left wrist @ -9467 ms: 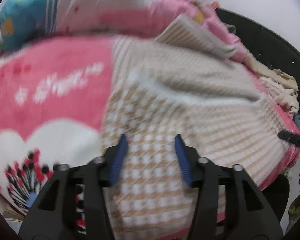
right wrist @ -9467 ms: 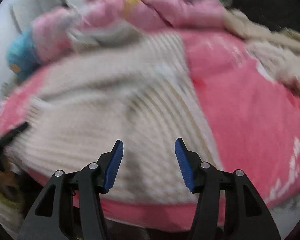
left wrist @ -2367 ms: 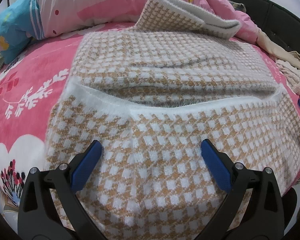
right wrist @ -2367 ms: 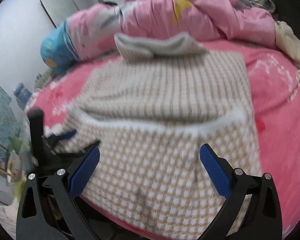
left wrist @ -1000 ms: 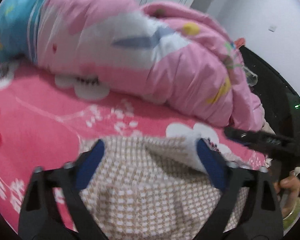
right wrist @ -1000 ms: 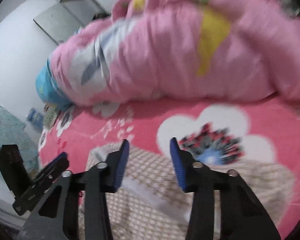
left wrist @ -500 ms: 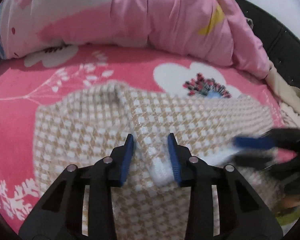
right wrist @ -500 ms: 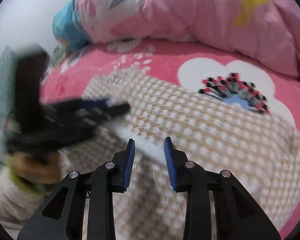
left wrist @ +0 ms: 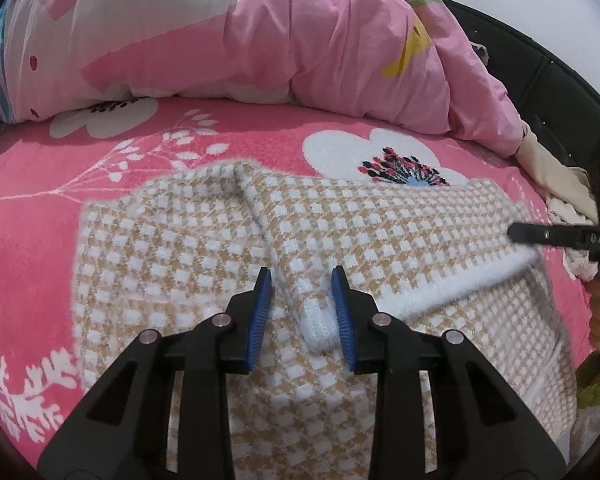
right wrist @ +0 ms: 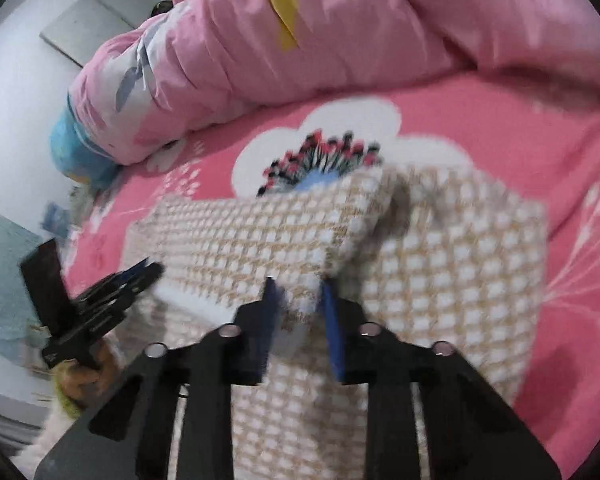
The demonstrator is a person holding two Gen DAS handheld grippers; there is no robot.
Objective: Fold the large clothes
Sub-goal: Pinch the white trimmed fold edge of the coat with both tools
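Checked sweater (left wrist: 204,256) lies part-folded on bed (left wrist: 40,184); both tongs, left (left wrist: 302,312) & right (right wrist: 298,320), closing on its white hem; more folds left.

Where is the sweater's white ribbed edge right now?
In the left wrist view, the white ribbed edge sits low in the centre, between the closing jaws of the left hand-held gripper, on the checked sweater lying on the pink bedspread.

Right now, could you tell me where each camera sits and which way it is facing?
Left wrist: on the left gripper, angled down at the checked sweater; its jaws are closing on a white-edged fold.
Right wrist: on the right gripper, angled down over the sweater; its jaws are closing on a fold.
Shared: the sweater, pink blanket, rumpled quilt, and each other's gripper at the frame edge.
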